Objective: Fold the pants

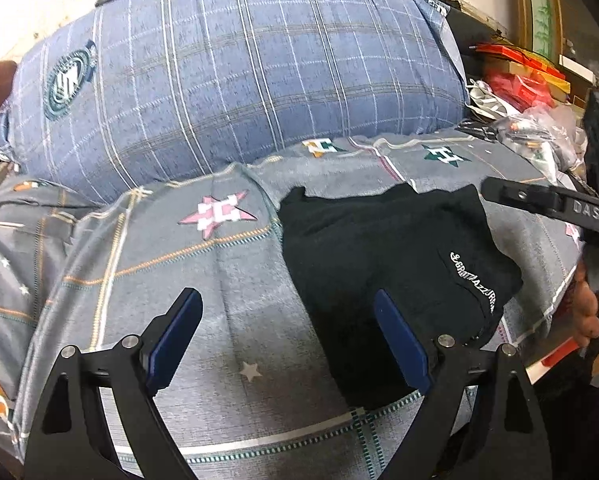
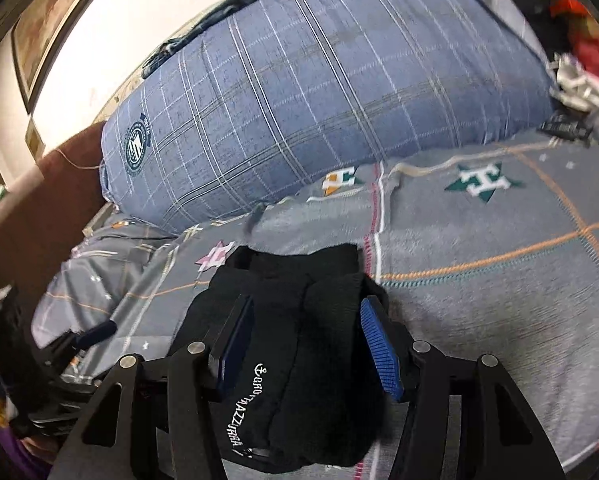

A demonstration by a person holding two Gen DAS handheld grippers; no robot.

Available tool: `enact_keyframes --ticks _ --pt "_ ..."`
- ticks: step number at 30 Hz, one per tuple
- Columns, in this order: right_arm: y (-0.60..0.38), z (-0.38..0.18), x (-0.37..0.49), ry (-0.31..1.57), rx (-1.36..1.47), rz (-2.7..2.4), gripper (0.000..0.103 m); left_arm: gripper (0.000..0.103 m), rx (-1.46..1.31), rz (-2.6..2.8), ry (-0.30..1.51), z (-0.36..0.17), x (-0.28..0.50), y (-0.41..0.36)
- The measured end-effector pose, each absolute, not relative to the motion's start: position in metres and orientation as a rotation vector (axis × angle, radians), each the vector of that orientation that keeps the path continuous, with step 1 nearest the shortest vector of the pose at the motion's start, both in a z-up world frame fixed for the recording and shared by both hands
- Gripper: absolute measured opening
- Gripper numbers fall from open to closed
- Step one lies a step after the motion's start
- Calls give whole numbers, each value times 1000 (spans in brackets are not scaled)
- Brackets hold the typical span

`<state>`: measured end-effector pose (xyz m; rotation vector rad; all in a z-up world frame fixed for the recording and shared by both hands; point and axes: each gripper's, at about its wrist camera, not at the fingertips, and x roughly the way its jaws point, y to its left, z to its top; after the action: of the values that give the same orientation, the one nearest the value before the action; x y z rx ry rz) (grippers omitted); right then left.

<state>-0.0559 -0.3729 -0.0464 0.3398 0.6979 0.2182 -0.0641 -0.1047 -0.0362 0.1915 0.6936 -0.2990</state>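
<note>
The black pants (image 1: pixel 379 264) lie folded into a compact bundle on the grey patterned bedspread (image 1: pixel 227 280), white lettering facing up. My left gripper (image 1: pixel 289 320) stands wide open just left of them. Only bedspread shows between its blue pads, and its right finger overlaps the bundle's near left edge. In the right wrist view the pants (image 2: pixel 299 340) sit below and between the jaws of my right gripper (image 2: pixel 307 346). That gripper is half open and hovers over them without pressing. One of its fingers (image 1: pixel 539 200) reaches over the bundle's far right corner.
A big blue plaid pillow (image 1: pixel 239 80) fills the back of the bed. Red packets and plastic bags (image 1: pixel 519 88) are piled at the back right. A brown headboard (image 2: pixel 51 208) and a white wall are on the left. A person's hand (image 1: pixel 587 312) holds the right gripper.
</note>
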Motion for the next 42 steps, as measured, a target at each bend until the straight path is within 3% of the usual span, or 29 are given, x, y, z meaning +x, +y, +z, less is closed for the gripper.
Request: enact_keyframes --ticks 25,42 --pt "-364 -56 -65 680 300 130 68 89 119 -230 720 -41 -53 -99" --pt "-361 -53 -63 695 185 63 68 89 154 -210 751 -47 -46 -114"
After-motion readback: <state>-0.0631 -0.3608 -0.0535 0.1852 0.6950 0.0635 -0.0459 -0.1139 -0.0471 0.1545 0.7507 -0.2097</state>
